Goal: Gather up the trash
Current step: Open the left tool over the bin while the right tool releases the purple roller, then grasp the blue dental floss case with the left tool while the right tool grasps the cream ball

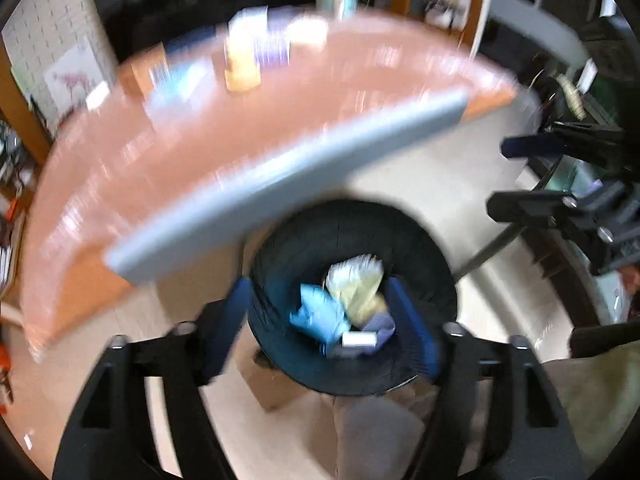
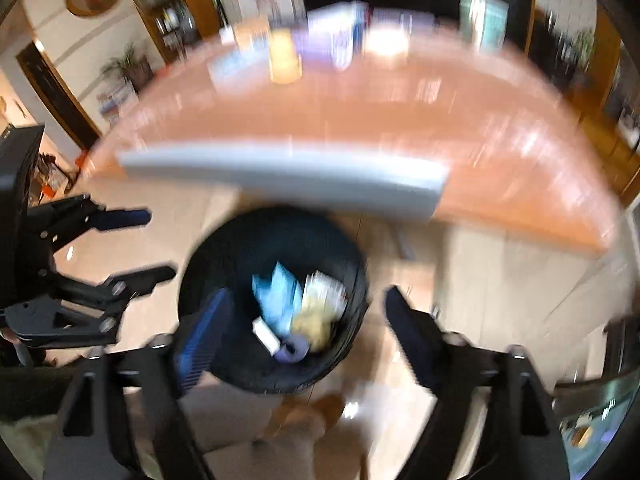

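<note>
Both grippers spread empty above the black bin

We see the left gripper (image 1: 324,320) and right gripper (image 2: 304,328) with jaws wide apart, nothing between them, over the round black bin (image 1: 420,240); motion blur smears most edges. In the bin's bottom lie crumpled trash: a blue piece (image 1: 316,312), a yellow wrapper (image 1: 360,292) slanting up toward the table, a small white cylinder (image 1: 359,339) lying flat. Beyond the bin, a glossy wooden table (image 1: 360,92) carries blurred containers we cannot identify.
</note>
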`<state>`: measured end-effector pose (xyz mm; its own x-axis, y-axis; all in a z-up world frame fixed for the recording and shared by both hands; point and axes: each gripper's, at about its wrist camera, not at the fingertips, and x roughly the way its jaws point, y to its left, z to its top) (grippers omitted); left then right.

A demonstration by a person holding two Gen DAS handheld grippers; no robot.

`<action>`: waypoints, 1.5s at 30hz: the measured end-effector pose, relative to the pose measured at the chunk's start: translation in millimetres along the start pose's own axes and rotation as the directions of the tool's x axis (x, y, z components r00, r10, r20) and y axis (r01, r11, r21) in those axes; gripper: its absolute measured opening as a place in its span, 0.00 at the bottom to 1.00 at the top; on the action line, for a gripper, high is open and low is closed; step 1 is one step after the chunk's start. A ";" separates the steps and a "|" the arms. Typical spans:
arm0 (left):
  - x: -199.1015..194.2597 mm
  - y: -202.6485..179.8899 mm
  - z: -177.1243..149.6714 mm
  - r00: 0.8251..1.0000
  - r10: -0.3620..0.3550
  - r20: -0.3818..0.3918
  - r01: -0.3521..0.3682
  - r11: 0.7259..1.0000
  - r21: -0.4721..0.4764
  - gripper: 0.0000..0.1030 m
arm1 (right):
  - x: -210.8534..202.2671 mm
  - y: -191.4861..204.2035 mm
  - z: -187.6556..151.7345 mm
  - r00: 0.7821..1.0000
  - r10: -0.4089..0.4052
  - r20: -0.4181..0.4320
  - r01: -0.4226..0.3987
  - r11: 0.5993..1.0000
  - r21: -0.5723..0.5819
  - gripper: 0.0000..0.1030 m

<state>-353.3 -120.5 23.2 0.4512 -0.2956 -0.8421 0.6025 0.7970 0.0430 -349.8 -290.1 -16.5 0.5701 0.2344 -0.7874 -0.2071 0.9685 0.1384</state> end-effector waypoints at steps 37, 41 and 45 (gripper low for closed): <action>98.9 158.0 145.6 0.995 0.101 -0.009 -0.101 0.984 -0.146 0.98 | 141.2 -74.0 184.9 0.994 -0.108 0.003 0.107 0.990 0.089 0.92; 104.8 160.7 148.0 0.997 0.081 -0.013 -0.082 0.987 -0.135 0.98 | 156.7 -79.0 191.2 0.995 -0.095 -0.035 0.098 0.991 0.096 0.85; 108.3 158.3 149.2 0.997 0.077 -0.009 -0.077 0.992 -0.104 0.98 | 165.2 -78.9 197.2 0.992 -0.115 -0.047 0.119 0.990 0.077 0.85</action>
<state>-110.8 -105.0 19.0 0.4903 -0.2291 -0.8409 0.4938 0.8681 0.0514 -82.5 -311.2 -39.1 0.5521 0.1171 -0.8255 -0.0761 0.9930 0.0899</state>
